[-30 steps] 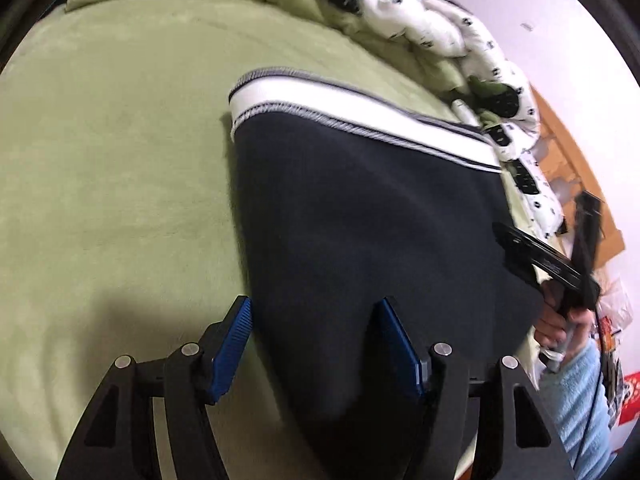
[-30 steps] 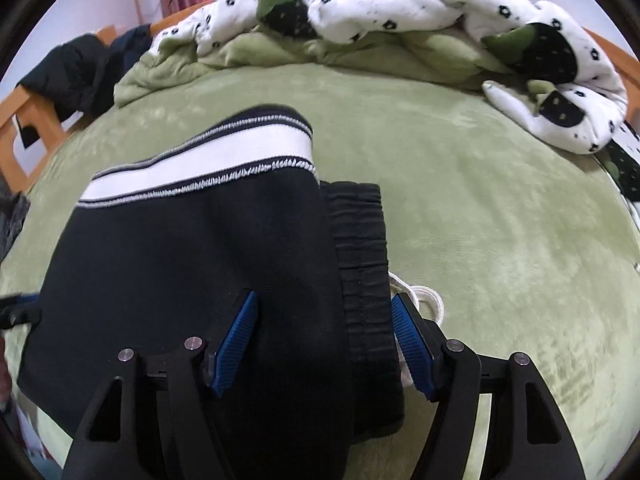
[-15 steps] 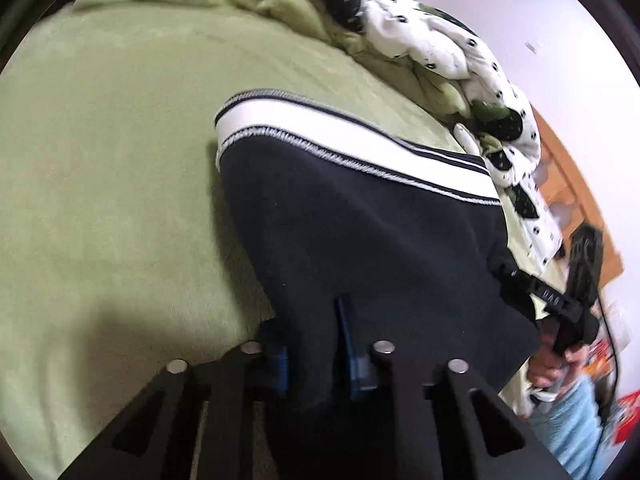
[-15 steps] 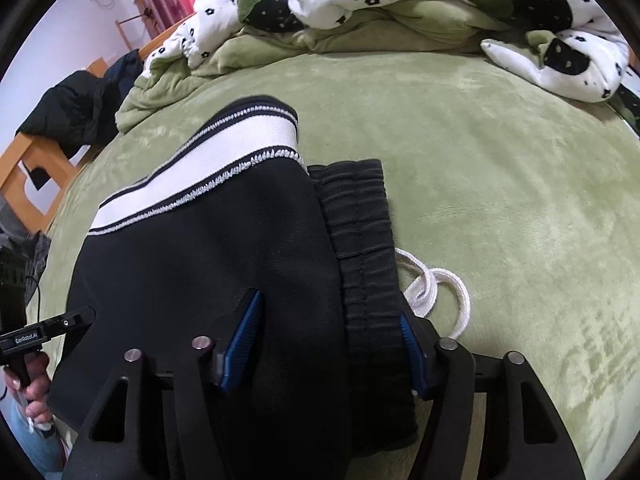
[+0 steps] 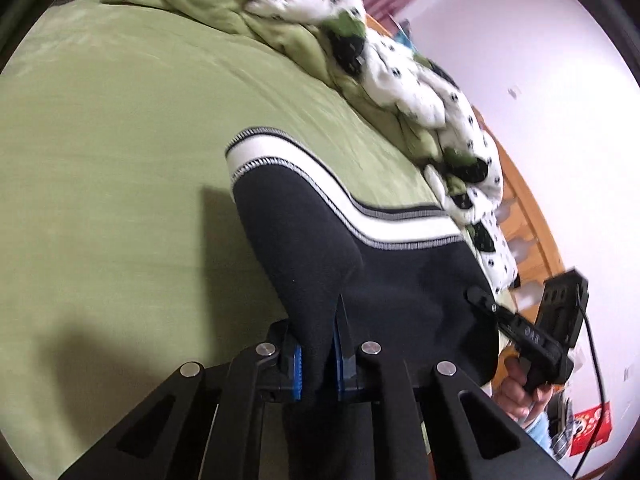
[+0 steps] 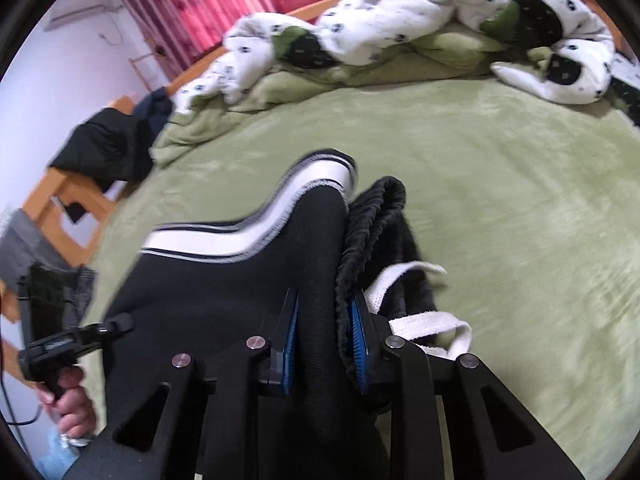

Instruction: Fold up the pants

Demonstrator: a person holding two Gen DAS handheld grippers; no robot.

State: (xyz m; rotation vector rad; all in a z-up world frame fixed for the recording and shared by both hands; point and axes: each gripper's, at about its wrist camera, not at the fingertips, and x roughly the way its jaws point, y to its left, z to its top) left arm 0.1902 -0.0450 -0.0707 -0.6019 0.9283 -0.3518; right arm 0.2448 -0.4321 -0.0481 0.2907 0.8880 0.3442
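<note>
The black pants [image 5: 400, 280] lay on the green bed [image 5: 120, 160], below the spotted duvet [image 6: 400, 28]. The left gripper [image 5: 318, 356] was clamped on their near edge; the right gripper [image 6: 324, 344] pinched the waistband beside the white drawstring [image 6: 420, 320].

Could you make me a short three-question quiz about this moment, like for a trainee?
1. True or false: both grippers are shut on the pants.
2. What colour is the bed cover under the pants?
A. blue
B. green
C. grey
3. Fill in: beside the right gripper fingers lies a white ____.

Key:
1. True; the left gripper pinches dark fabric too.
2. B
3. drawstring
</note>
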